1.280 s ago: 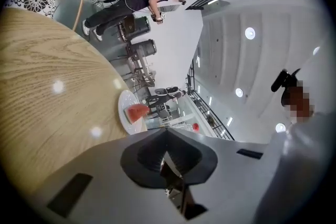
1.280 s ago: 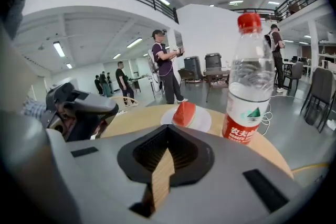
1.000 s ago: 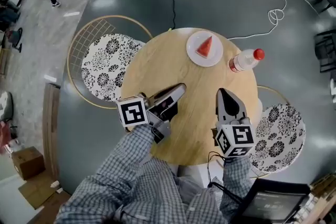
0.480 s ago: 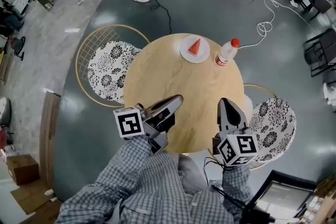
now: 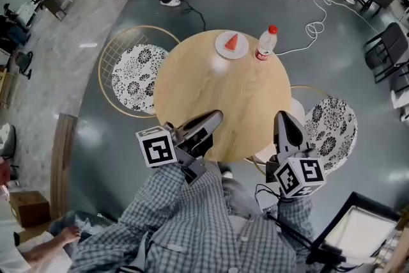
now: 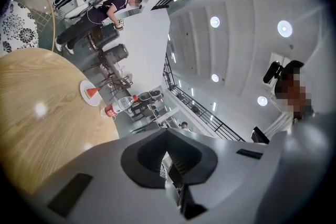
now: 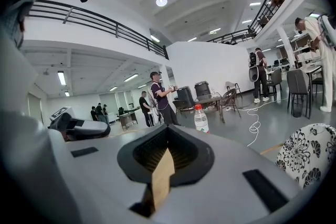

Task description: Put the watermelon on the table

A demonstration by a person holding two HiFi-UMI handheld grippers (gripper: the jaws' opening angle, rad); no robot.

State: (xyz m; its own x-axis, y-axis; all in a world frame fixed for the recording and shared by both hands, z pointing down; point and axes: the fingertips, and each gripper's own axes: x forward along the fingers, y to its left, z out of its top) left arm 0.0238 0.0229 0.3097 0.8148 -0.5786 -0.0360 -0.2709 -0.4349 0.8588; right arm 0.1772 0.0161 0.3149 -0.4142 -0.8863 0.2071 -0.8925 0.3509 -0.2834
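A red watermelon wedge (image 5: 232,42) rests on a white plate (image 5: 222,49) at the far edge of the round wooden table (image 5: 217,93). It also shows small in the left gripper view as the wedge (image 6: 91,93) on its plate (image 6: 82,86). My left gripper (image 5: 214,117) hovers over the table's near edge, shut and empty, its jaw tips (image 6: 167,131) meeting. My right gripper (image 5: 285,116) hangs just off the near right rim, jaws together (image 7: 168,129), nothing held. Both are far from the watermelon.
A plastic bottle with a red cap (image 5: 265,41) stands right of the plate, also as the bottle (image 7: 201,119) in the right gripper view. Floral-cushion chairs flank the table at left (image 5: 135,70) and right (image 5: 332,124). A white cable (image 5: 313,29) lies on the floor; people stand beyond.
Both grippers have drawn back toward the table's near edge and risen; the table looks smaller and farther. The plate, watermelon and bottle keep their places on the table.
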